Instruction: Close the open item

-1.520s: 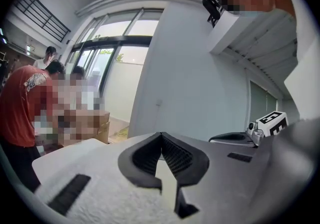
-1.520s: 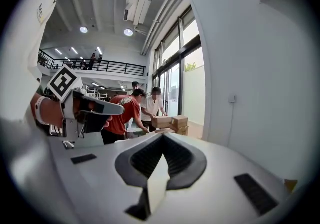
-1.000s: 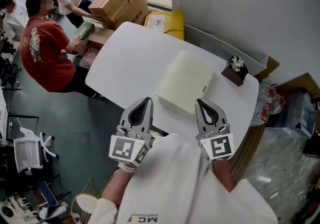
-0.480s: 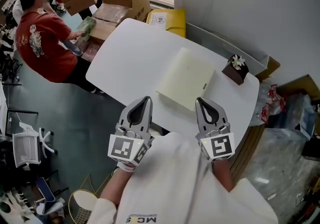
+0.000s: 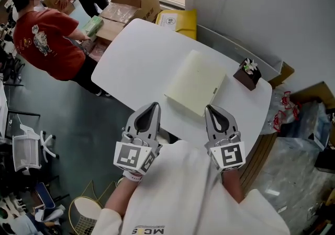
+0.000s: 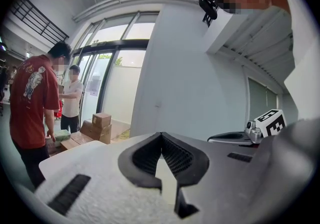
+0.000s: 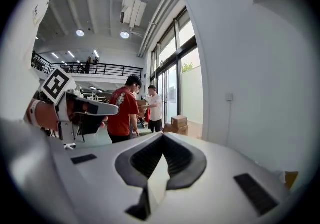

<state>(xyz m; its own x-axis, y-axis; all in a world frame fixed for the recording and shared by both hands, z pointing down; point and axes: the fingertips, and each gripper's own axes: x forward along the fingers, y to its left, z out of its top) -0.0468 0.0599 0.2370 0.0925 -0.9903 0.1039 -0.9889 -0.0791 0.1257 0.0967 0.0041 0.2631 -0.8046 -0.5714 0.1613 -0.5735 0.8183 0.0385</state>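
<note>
Head view shows a flat cream box (image 5: 196, 83) lying on the white table (image 5: 136, 56), at 12 o'clock from the two tools. Its lid looks flat and down, with no gap that I can see. So I think the closing is done, and little or nothing is left to do.

The left tool (image 5: 155, 105) is closed tight and holds nothing. The right tool (image 5: 208, 107) is closed tight too, and it is also empty. Both are held near the person's body, at 6 o'clock from the box and not touching it. The left gripper view shows the left tool (image 6: 161, 134) with its jaws together, and the right gripper view shows the same for the right tool (image 7: 162, 134).

The near side of the box sits close to the table edge at 6 o'clock, so a push that way could slide it off. A small brown box with a flower (image 5: 246, 76) stands at 3 o'clock from it, a little apart. The wall (image 5: 251, 9) is close at 1 o'clock. The table is bare at 10 o'clock, so there is most room to move there. A person in a red shirt (image 5: 47, 40) stands past that end.
</note>
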